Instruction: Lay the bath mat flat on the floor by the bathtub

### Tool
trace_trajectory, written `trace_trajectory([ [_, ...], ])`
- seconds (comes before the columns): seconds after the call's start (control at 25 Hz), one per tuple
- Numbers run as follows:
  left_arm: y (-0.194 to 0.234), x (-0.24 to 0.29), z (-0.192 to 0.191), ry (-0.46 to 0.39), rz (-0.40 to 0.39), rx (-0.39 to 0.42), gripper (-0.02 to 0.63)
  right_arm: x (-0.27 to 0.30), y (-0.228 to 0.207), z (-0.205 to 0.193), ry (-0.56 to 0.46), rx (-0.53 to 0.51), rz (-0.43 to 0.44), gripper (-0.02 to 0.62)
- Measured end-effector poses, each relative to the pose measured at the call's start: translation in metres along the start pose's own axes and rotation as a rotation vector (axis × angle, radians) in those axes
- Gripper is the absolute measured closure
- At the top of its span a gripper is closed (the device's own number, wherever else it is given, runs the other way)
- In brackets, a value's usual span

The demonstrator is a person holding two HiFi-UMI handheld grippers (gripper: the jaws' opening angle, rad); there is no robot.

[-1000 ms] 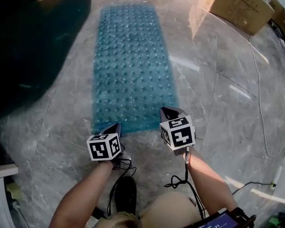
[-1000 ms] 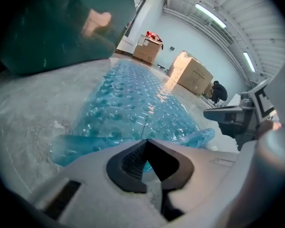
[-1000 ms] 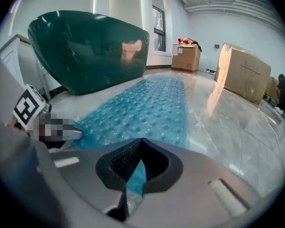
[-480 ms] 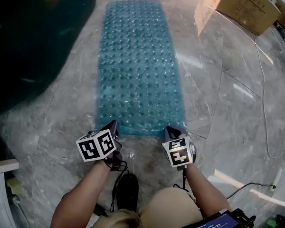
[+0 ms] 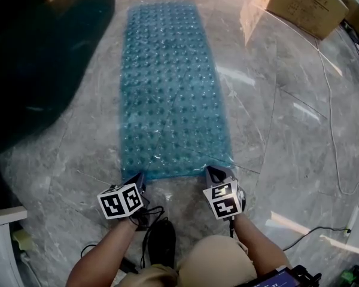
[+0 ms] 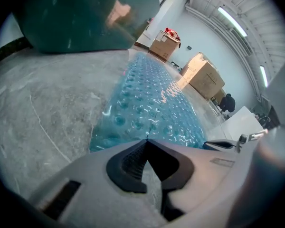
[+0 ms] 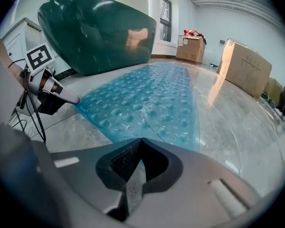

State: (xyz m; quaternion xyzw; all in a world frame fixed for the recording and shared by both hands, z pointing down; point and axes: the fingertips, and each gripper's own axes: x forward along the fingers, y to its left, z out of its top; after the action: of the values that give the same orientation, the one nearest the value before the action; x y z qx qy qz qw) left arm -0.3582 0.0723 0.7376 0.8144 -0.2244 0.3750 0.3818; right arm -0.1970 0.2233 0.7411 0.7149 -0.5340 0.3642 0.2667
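Note:
The translucent blue bath mat [image 5: 167,88] with rows of bumps lies stretched out on the grey marble floor beside the dark green bathtub [image 5: 42,58]. My left gripper [image 5: 140,177] is shut at the mat's near left corner, and my right gripper [image 5: 210,171] is shut at the near right corner. In the left gripper view the closed tips [image 6: 147,139] meet the mat's edge [image 6: 152,103]. The right gripper view shows its closed tips [image 7: 141,139] on the mat's near edge [image 7: 152,103], with the left gripper [image 7: 76,100] pinching the other corner.
Cardboard boxes [image 5: 299,5] stand at the far right of the mat. A thin cable [image 5: 329,100] runs across the floor on the right. A white cabinet [image 5: 0,220] stands at the left. A person [image 6: 227,103] is far off in the room.
Both grippers have drawn back toward me and lower, and the mat's near edge has come along with them. The mat lies flatter and straighter.

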Motion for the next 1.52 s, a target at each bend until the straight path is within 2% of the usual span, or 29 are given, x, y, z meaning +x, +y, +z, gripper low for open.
trace_trajectory([
  [0.16, 0.005, -0.003, -0.024, 0.043, 0.001, -0.047, 0.6, -0.004, 0.007, -0.014, 0.033, 0.02, 0.011, 0.586],
  [0.36, 0.007, -0.005, -0.041, 0.047, -0.004, 0.001, 0.6, -0.009, 0.014, -0.028, 0.037, 0.041, 0.02, 0.586],
  [0.52, 0.014, -0.006, -0.058, 0.083, 0.01, 0.003, 0.599, -0.012, 0.02, -0.037, 0.043, 0.061, 0.032, 0.586],
  [0.68, 0.018, -0.003, -0.056, 0.085, 0.009, -0.002, 0.6, -0.01, 0.019, -0.04, 0.038, 0.128, 0.055, 0.586],
  [0.84, 0.014, -0.003, -0.05, 0.095, 0.005, 0.04, 0.599, -0.008, 0.02, -0.039, 0.05, 0.122, 0.065, 0.586],
  [0.96, -0.008, -0.012, -0.03, 0.026, -0.066, 0.077, 0.598, -0.008, 0.019, -0.036, 0.073, 0.13, 0.096, 0.586],
  [1.2, -0.076, -0.04, 0.062, -0.2, -0.25, 0.246, 0.598, -0.012, 0.012, -0.017, 0.041, 0.152, 0.107, 0.586],
  [1.32, -0.102, -0.056, 0.107, -0.309, -0.298, 0.316, 0.598, -0.019, 0.0, 0.011, -0.043, 0.174, 0.082, 0.584],
  [1.44, -0.124, -0.07, 0.147, -0.413, -0.327, 0.344, 0.598, -0.011, -0.017, 0.037, -0.125, 0.199, 0.078, 0.586],
  [1.52, -0.141, -0.077, 0.17, -0.465, -0.345, 0.364, 0.598, -0.013, -0.027, 0.068, -0.187, 0.184, 0.087, 0.586],
])
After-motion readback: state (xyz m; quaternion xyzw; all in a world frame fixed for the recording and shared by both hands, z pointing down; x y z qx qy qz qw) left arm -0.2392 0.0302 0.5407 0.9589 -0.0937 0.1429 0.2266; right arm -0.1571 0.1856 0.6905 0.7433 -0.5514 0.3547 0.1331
